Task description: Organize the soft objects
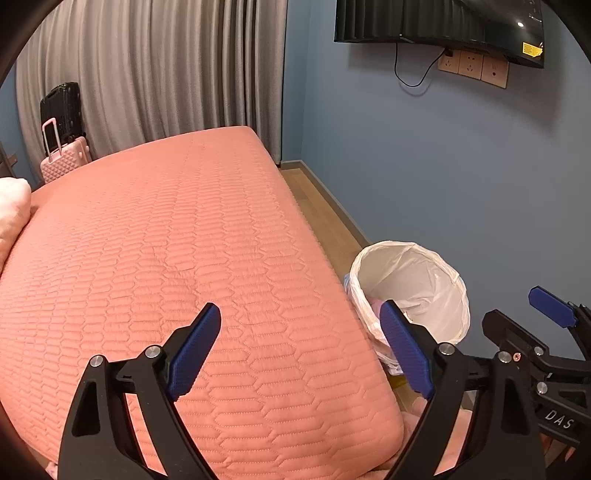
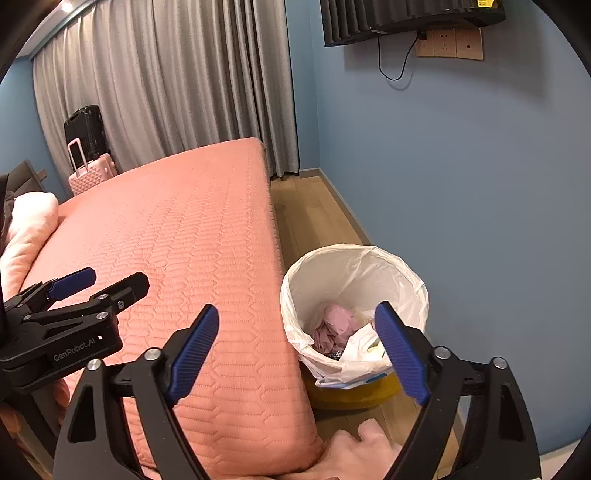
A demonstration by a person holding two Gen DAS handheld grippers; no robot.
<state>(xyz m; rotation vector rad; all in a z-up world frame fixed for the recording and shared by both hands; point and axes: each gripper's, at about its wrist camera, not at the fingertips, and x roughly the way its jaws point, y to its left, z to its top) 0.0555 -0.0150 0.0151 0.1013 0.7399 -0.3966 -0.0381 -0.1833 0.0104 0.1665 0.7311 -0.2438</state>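
A pale pink fluffy blanket or pillow lies bunched at the left edge of the salmon quilted bed. Another pale pink soft cloth lies on the floor by the bed's near corner, partly hidden behind my fingers. My left gripper is open above that corner of the bed, holding nothing. My right gripper is open just to its right, between the bed edge and the bin, also holding nothing.
A yellow bin with a white liner stands on the wood floor against the blue wall, holding crumpled pink and white litter. A pink suitcase and a black one stand by the grey curtain. A wall-mounted TV hangs above.
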